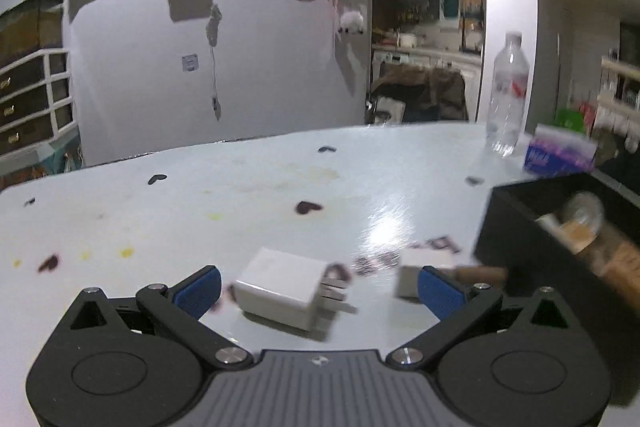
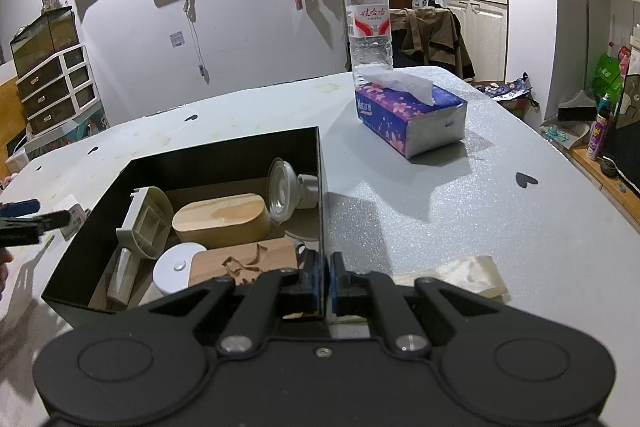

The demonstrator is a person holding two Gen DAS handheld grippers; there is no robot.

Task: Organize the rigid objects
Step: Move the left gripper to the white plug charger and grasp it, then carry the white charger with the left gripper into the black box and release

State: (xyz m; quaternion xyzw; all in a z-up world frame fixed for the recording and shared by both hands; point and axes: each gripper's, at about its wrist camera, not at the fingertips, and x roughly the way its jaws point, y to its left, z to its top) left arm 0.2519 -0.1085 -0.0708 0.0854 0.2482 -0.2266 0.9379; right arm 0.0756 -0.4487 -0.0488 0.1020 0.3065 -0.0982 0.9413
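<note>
the left tongs (image 1: 318, 287) are seen spread wide, with nothing gripped; a white charger (image 1: 280, 289) lies on the pale counter (image 1: 240, 195) between the blue pads (image 1: 200, 289), touched by neither. a second small white block (image 1: 420, 267) lies just beside the right-hand pad, blurred. the right tongs (image 2: 325, 281) are closed on the near right wall of the black box (image 2: 224, 147). inside the box a wooden oval block (image 2: 222, 217), a white round disc (image 2: 178, 267), a clear lamp bulb (image 2: 284, 193) and a beige plastic piece (image 2: 146, 221) are held. a tissue pack (image 2: 412, 115) and a water bottle (image 2: 368, 19) stand beyond the box, close together.
</note>
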